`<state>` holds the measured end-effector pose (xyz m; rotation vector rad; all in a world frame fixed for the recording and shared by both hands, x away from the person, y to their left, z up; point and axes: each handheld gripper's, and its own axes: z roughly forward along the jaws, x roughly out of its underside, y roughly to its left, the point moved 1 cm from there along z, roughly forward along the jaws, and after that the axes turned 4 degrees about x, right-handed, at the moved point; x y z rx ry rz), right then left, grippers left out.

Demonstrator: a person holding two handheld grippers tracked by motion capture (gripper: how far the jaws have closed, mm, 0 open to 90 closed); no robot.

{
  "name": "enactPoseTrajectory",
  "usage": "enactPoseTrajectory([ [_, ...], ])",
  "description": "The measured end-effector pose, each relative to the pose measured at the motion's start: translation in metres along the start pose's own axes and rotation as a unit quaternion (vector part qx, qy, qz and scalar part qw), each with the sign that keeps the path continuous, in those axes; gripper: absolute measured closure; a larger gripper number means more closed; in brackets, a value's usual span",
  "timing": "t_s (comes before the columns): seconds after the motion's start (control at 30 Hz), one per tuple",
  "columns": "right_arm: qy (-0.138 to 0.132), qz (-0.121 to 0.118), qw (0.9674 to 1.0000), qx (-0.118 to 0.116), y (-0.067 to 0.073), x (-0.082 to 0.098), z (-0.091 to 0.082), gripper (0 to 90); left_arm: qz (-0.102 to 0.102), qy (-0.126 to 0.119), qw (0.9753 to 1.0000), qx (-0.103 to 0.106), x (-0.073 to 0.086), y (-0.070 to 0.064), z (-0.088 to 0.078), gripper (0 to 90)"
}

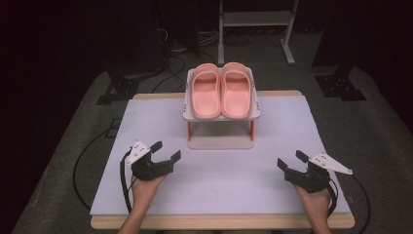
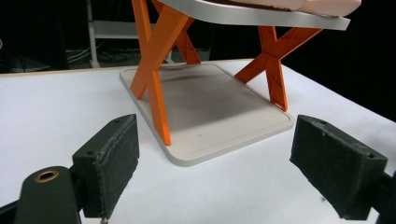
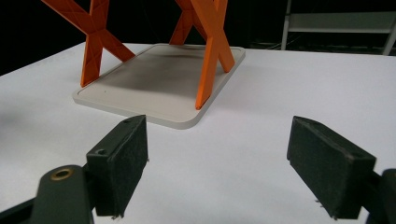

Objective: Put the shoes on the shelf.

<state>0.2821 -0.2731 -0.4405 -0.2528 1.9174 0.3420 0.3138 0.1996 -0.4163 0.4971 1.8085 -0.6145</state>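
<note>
White cloth covered the table [image 1: 219, 180], and the room around it lay dark. Taking the shoe rack [image 1: 221, 114] as the landmark, both grippers rested on the near side of it, well apart from it and from each other. The left gripper [image 1: 165, 152] sat to the rack's near left with its jaws spread wide and nothing between them; its own view showed bare cloth between the two black pads [image 2: 109, 163] and the rack's grey base [image 2: 210, 116] ahead. The right gripper [image 1: 290, 161] sat to the rack's near right, likewise spread wide and empty, its pads [image 3: 119, 161] clear of everything and the base's corner [image 3: 187, 119] just beyond them.

On the rack's upper shelf [image 2: 261, 17], held up by orange crossed legs [image 2: 156, 70], lay a pair of pink slippers [image 1: 221, 90], side by side and touching, toes toward the far end.

The slippers looked like moulded foam or rubber: probably light, somewhat springy, not fragile, and with a matt surface that should grip well against the padded jaws. A sensible hold seemed to be the side wall or the strap over the toes, where the jaws could close across a thin edge. The rack itself looked like light plastic and might shift if a slipper were dragged rather than lifted.

Farther off, behind the rack, a metal frame [image 1: 255, 19] and cables [image 1: 170, 53] stood on the floor.
</note>
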Motion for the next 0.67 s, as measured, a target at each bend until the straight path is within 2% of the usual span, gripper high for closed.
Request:
enactPoseTrajectory([
  [0.5,0.004,0.006,1.0,0.003,-0.003,0.014,-0.011,20.0,0.012,0.002,0.9999,-0.007,0.013,0.0,-0.014,14.9],
  [0.67,0.008,0.01,0.9999,0.004,-0.003,0.02,-0.013,20.0,0.008,0.006,0.9999,-0.009,0.019,-0.001,-0.016,13.0],
])
